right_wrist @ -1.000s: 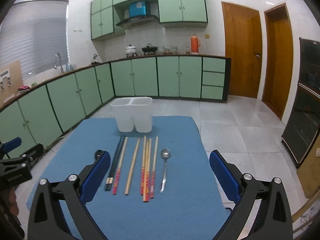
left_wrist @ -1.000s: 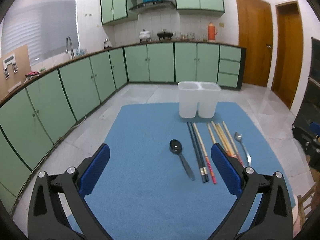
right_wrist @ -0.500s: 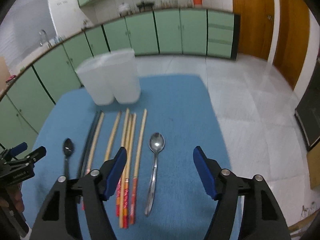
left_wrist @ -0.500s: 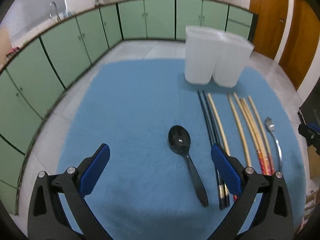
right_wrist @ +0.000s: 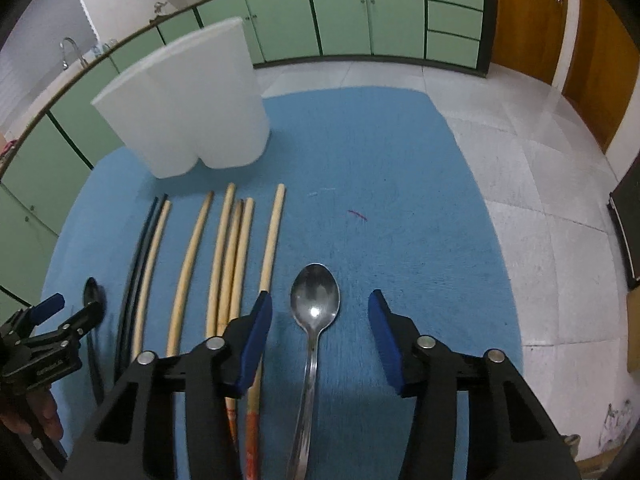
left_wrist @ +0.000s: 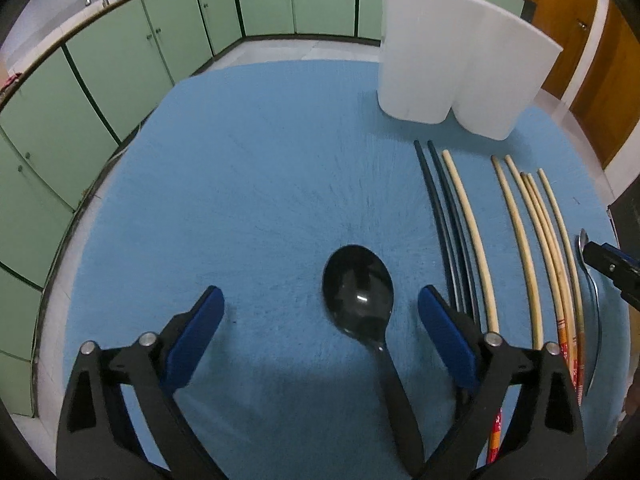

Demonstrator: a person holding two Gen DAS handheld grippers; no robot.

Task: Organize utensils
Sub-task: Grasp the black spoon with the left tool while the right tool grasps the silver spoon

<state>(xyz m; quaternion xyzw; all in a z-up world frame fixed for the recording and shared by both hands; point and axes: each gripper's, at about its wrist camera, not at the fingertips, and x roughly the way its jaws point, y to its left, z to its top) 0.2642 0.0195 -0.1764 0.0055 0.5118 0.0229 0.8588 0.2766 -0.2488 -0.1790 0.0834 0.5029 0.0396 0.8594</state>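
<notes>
A black spoon [left_wrist: 360, 300] lies on the blue mat [left_wrist: 240, 180], its handle running between the fingers of my open left gripper [left_wrist: 320, 312], which hovers low over it. A metal spoon [right_wrist: 314, 308] lies between the fingers of my open right gripper [right_wrist: 318, 320]. Neither gripper holds anything. Two dark chopsticks [left_wrist: 444, 216] and several wooden chopsticks [right_wrist: 224, 260] lie in a row between the spoons. A white two-compartment holder [left_wrist: 452, 68] stands at the mat's far edge; it also shows in the right wrist view [right_wrist: 192, 104].
Green kitchen cabinets [left_wrist: 100, 80] curve around the left and back. Tiled floor [right_wrist: 540, 200] lies beyond the mat's right edge, with wooden doors [right_wrist: 560, 32] behind. The left gripper shows at the left edge of the right wrist view [right_wrist: 48, 340].
Both grippers have moved down and forward over the mat. The left now straddles the black spoon and the right the metal spoon. The right gripper's fingers are closer together than one second ago.
</notes>
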